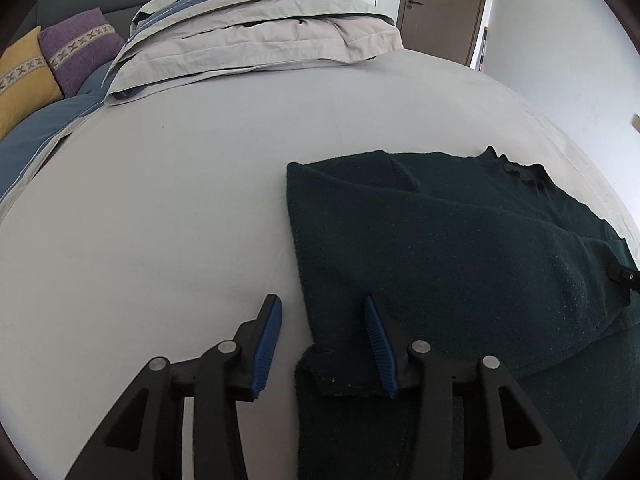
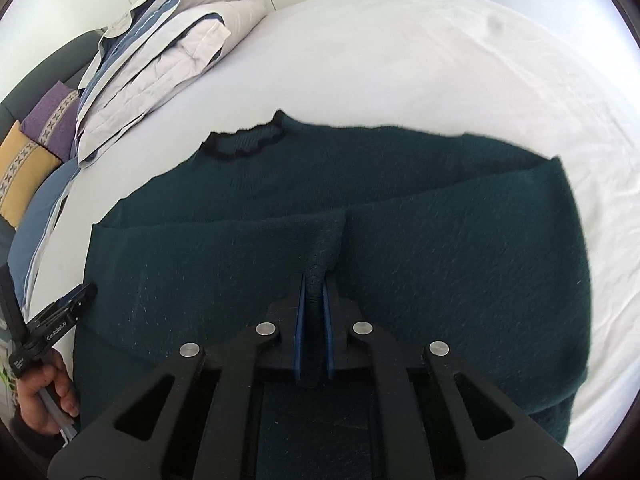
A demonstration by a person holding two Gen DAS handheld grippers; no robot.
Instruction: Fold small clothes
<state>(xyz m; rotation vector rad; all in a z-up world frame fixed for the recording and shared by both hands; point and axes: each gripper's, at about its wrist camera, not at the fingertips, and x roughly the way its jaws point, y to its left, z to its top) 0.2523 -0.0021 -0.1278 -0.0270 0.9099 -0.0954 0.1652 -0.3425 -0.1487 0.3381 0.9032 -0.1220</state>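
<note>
Sweater on bed, bedding behind

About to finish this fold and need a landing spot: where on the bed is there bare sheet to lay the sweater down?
Bare sheet lies left of the sweater, running up to the folded duvet. More bare sheet lies beyond the collar and to the right. Crowded: the duvet and cushions at the far left. The right gripper is pinching the sweater; the left gripper is open at its corner.

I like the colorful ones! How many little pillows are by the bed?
2. A purple pillow and a yellow pillow lean side by side at the left, beside the folded duvet. More may be hidden.
</note>
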